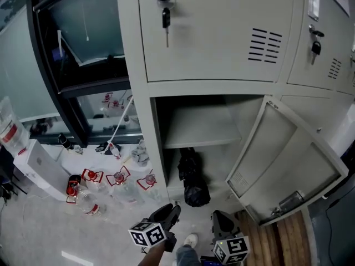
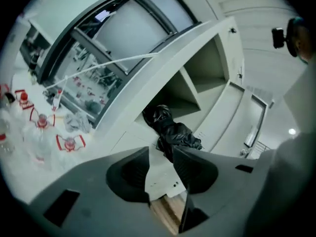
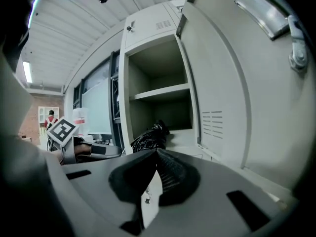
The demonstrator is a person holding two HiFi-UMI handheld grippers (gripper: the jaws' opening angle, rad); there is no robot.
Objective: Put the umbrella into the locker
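The black folded umbrella [image 1: 191, 179] lies on the floor of the open lower locker compartment [image 1: 219, 157], one end jutting over the front edge. It also shows in the left gripper view [image 2: 173, 132] and the right gripper view [image 3: 148, 138]. My left gripper [image 1: 169, 210] hovers just in front of the umbrella's near end, open and empty [image 2: 160, 154]. My right gripper [image 1: 222, 219] hangs lower right of the umbrella, near the door, with its jaw tips touching and nothing between them [image 3: 154, 151].
The locker door [image 1: 283, 159] swings out to the right. A shelf [image 1: 199, 127] divides the compartment. Keys hang in the upper doors [image 1: 166, 15]. Several water bottles [image 1: 91, 193] and a white box [image 1: 39, 168] sit on the floor at left. A shoe [image 1: 190, 240] shows below.
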